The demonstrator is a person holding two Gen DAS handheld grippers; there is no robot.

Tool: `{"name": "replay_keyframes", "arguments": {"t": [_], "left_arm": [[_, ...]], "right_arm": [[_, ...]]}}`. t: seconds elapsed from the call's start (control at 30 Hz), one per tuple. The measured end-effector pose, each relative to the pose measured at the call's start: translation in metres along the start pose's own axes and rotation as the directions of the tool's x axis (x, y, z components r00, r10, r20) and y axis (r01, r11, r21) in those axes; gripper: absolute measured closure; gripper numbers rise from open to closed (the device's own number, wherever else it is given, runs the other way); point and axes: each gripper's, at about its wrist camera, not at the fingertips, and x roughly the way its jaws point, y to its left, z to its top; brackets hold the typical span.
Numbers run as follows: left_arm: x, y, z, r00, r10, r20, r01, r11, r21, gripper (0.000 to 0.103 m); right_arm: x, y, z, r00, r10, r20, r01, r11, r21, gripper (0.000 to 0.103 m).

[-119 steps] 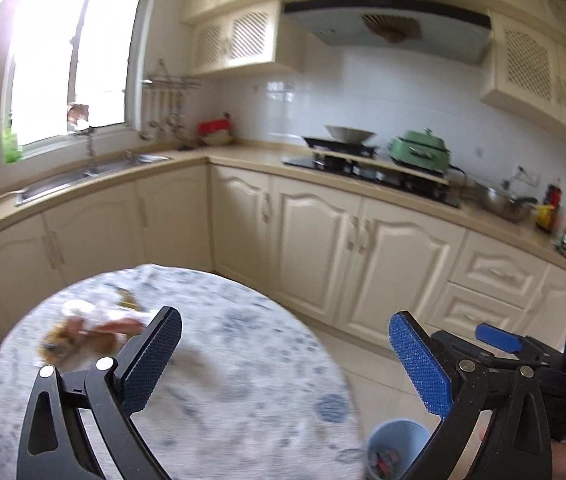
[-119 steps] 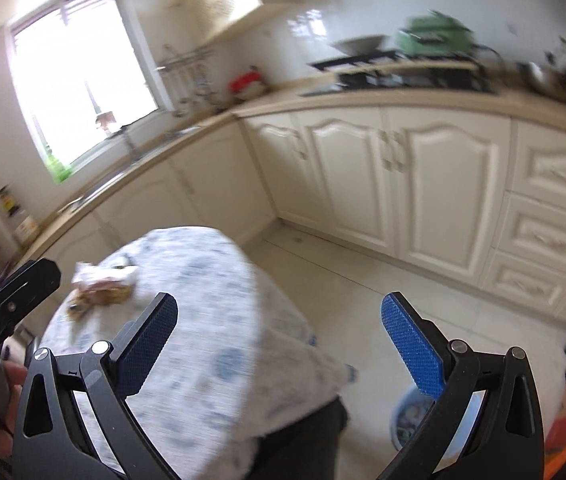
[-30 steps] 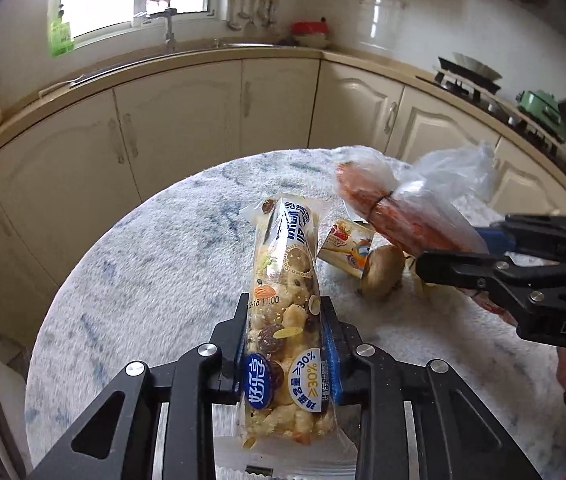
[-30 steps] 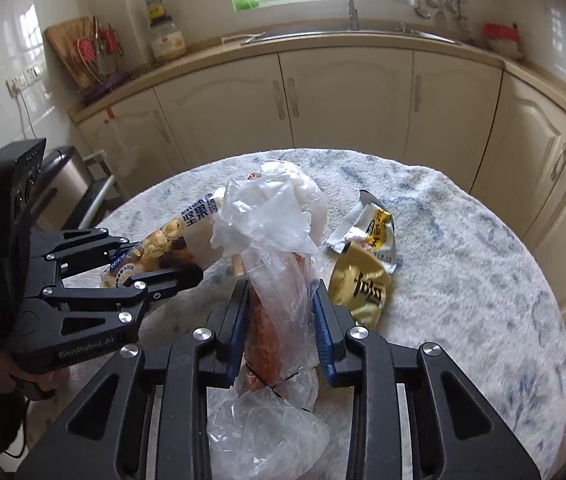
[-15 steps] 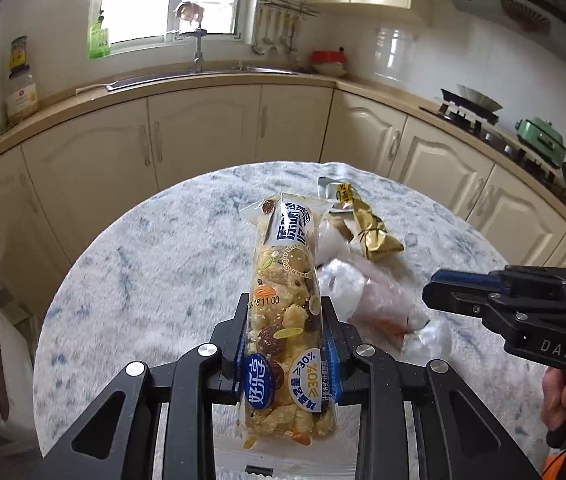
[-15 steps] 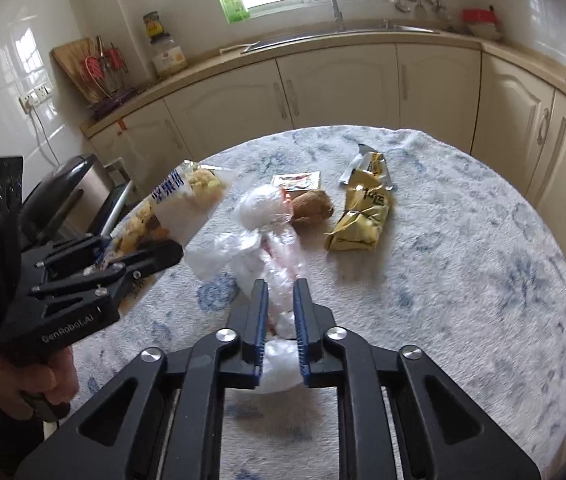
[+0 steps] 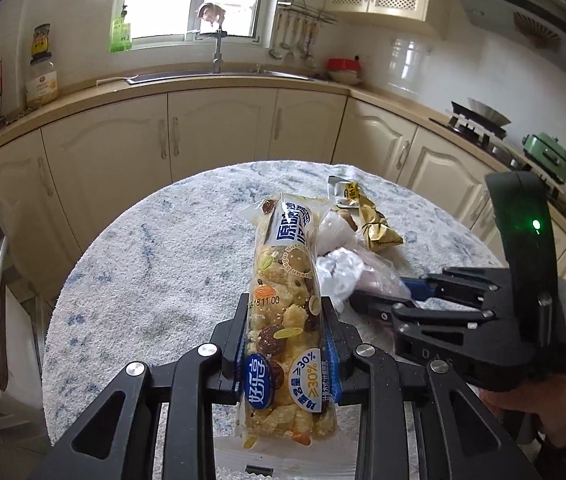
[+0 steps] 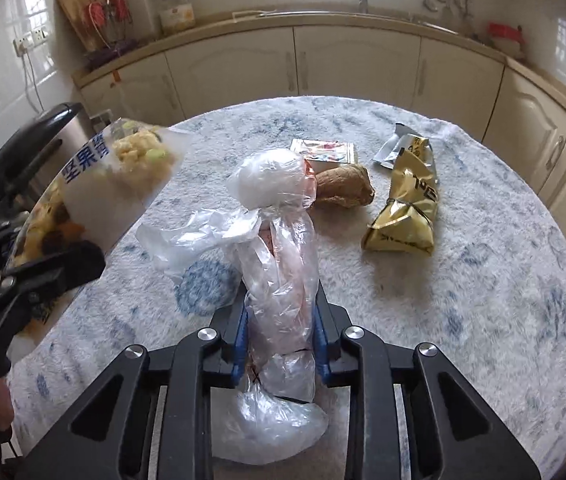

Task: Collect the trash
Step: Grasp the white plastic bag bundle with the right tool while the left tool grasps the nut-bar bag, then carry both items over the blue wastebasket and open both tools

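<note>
Left wrist view shows the left gripper (image 7: 287, 344) pinching a nut-bar snack packet (image 7: 285, 300) between its jaws, the packet standing up clear of the round table (image 7: 143, 280). In the right wrist view the right gripper (image 8: 279, 336) has its jaws pressed onto a crumpled clear plastic bag (image 8: 279, 264), whose loose upper end appears to droop onto the tablecloth.

Both grips look secure, so the step in hand is probably carrying the two pieces off to a bin — best done by lifting the bag fully clear first, so its slack tail does not drag anything along.

A gold foil wrapper (image 8: 407, 216), a brown lump (image 8: 343, 190) and a small flat sachet (image 8: 323, 150) lie just beyond the bag, the lump touching it. The two grippers sit close together, so they need to part without clashing. A black-lidded steel bin (image 8: 23, 160) stands beside the table on the left.
</note>
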Motion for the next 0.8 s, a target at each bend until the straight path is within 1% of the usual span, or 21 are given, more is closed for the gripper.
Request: {"name": "replay_keyframes", "arguments": {"t": [0.2,0.37,0.47,0.53,0.6,0.73,0.8], "left_arm": [[-0.019,-0.014,0.0,0.999,-0.027,0.036,0.027,0.999,0.024,0.076],[-0.044,-0.038,0.002,0.995,-0.071,0.076,0.066,0.996,0.065,0.076],[-0.061,-0.058,0.002,0.988,-0.112,0.103,0.102,0.99,0.097,0.076],[-0.07,-0.071,0.001,0.983,-0.137,0.118,0.123,0.985,0.118,0.076],[-0.08,-0.085,0.0,0.977,-0.171,0.13,0.152,0.978,0.14,0.076],[-0.095,-0.113,-0.001,0.963,-0.23,0.141,0.203,0.962,0.182,0.076],[-0.102,-0.127,-0.003,0.955,-0.259,0.144,0.227,0.952,0.204,0.076]], "right_arm": [[-0.046,-0.01,-0.02,0.996,0.024,0.083,-0.032,0.995,0.092,0.077],[-0.104,-0.016,-0.038,0.984,0.007,0.177,-0.033,0.99,0.141,0.077],[-0.141,-0.022,-0.05,0.972,-0.016,0.234,-0.025,0.985,0.172,0.077],[-0.168,-0.028,-0.06,0.961,-0.05,0.273,-0.005,0.98,0.198,0.077],[-0.189,-0.033,-0.068,0.951,-0.075,0.299,0.008,0.976,0.218,0.077],[-0.231,-0.047,-0.091,0.928,-0.155,0.338,0.062,0.961,0.268,0.077],[-0.251,-0.056,-0.104,0.917,-0.186,0.354,0.077,0.951,0.3,0.077]]}}
